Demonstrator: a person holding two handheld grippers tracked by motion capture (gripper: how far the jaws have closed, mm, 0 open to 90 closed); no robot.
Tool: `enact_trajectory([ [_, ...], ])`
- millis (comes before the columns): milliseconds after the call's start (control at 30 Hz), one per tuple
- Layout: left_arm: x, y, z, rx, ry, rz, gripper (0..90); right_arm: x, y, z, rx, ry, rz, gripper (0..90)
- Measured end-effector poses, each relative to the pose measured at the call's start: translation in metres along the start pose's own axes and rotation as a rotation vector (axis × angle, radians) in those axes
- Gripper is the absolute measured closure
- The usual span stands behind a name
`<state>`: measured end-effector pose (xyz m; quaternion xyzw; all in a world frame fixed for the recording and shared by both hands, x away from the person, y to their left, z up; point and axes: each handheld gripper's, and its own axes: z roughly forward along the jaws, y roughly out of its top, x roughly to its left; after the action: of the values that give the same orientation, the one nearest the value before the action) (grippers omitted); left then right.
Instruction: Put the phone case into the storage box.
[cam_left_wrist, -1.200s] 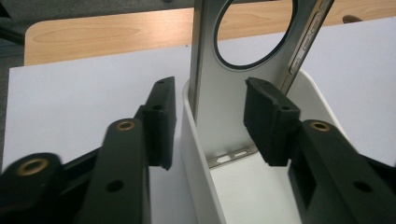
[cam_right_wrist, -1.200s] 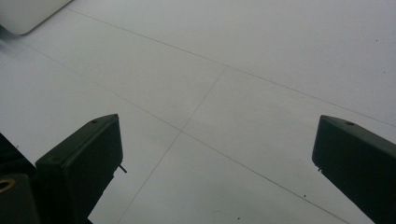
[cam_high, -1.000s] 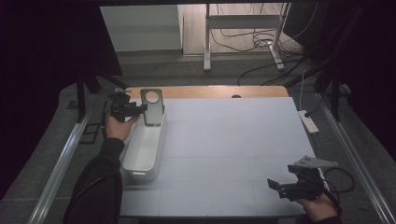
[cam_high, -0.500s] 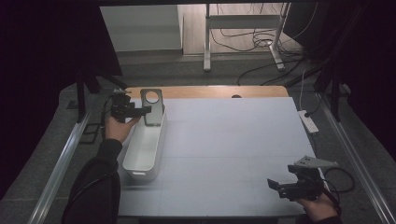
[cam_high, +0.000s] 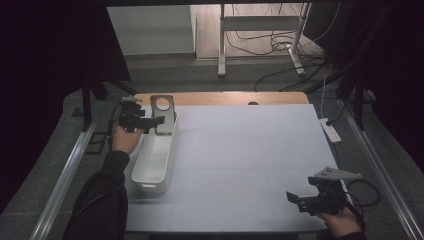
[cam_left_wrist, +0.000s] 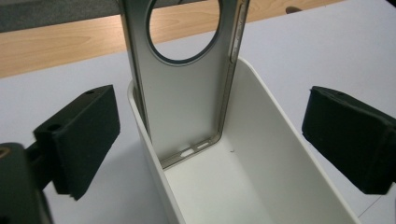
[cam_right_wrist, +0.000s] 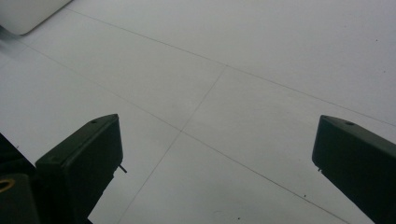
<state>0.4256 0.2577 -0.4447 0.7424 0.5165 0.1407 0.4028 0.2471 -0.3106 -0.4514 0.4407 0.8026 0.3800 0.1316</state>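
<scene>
1. Two sets of jaws stand wide: my left gripper (cam_high: 150, 121) empty at the metal phone frame (cam_left_wrist: 184, 79), right gripper (cam_high: 302, 200) idle, near right.
2. Risk, I'd say: closing off-centre could tip the frame.
3. White bin (cam_high: 152, 160) on the far-left surface (cam_high: 250, 160): the frame stands upright against its far end, nothing else inside.

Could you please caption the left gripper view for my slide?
Open left gripper facing a metal phone frame standing in a white bin.
</scene>
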Motion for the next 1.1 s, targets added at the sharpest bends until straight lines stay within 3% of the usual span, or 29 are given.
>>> enact_trajectory([
  [200,-0.005,-0.003,-0.001,0.014,0.016,0.041,2.6,0.000,0.000,0.000,0.000,0.000,0.000,2.2],
  [433,-0.010,-0.005,-0.003,0.019,0.016,0.062,2.1,0.000,0.000,0.000,0.000,0.000,0.000,2.2],
  [1100,-0.019,-0.018,-0.010,0.027,-0.004,0.072,2.2,0.000,0.000,0.000,0.000,-0.001,-0.001,2.1],
])
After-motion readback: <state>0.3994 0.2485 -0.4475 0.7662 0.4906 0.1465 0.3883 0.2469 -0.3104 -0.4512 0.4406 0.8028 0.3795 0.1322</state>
